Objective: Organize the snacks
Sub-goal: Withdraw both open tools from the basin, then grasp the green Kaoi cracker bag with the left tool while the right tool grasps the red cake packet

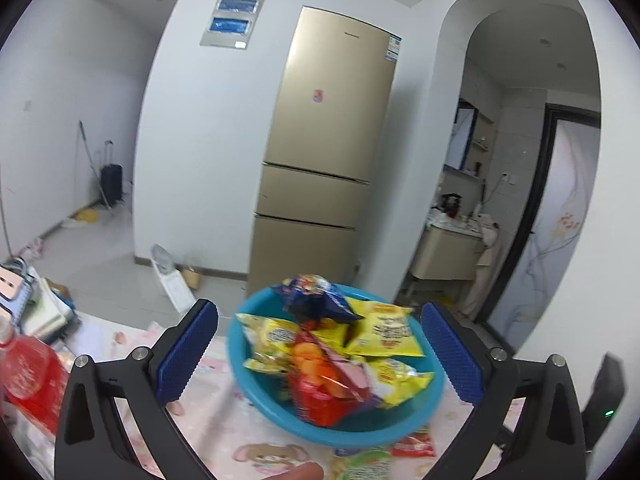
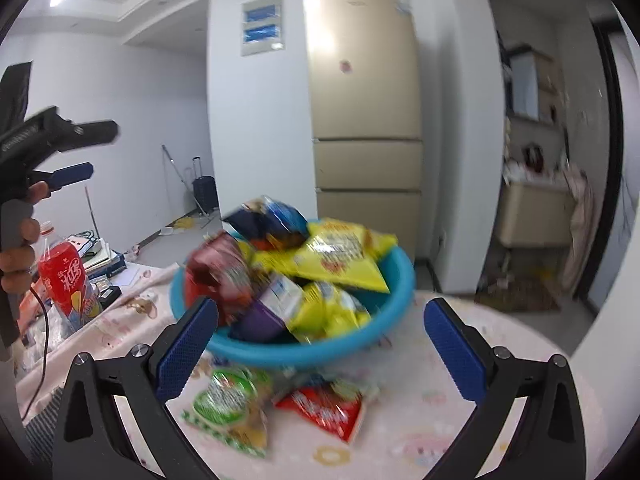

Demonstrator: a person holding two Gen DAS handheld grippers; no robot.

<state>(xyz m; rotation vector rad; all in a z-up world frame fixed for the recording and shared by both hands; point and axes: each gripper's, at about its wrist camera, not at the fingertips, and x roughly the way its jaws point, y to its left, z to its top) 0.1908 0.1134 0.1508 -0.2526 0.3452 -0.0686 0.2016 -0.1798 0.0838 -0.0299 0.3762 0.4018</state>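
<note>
Both handheld grippers are facing a blue basin that is sitting on a table under a pink patterned cloth. The basin is already holding a heap of snack packets: yellow ones, a dark blue one, a red one and a purple-and-white one. Two packets are lying outside it on the cloth just in front of its near wall, a green packet and a red packet.

The right gripper is standing with its jaws wide apart and nothing between them. The left gripper is likewise spread and empty, with the basin showing in the gap.

Risks, as judged (both views are blurred, so edges are uncertain):
- The heap is rising above the rim, so another packet dropped on top is likely to slide off.
- The remaining packets are flat and glossy; a shallow pinch may be slipping off the film or snagging the cloth.
- A red drink bottle is standing near the left side, where a sweeping arm could be toppling it.
</note>
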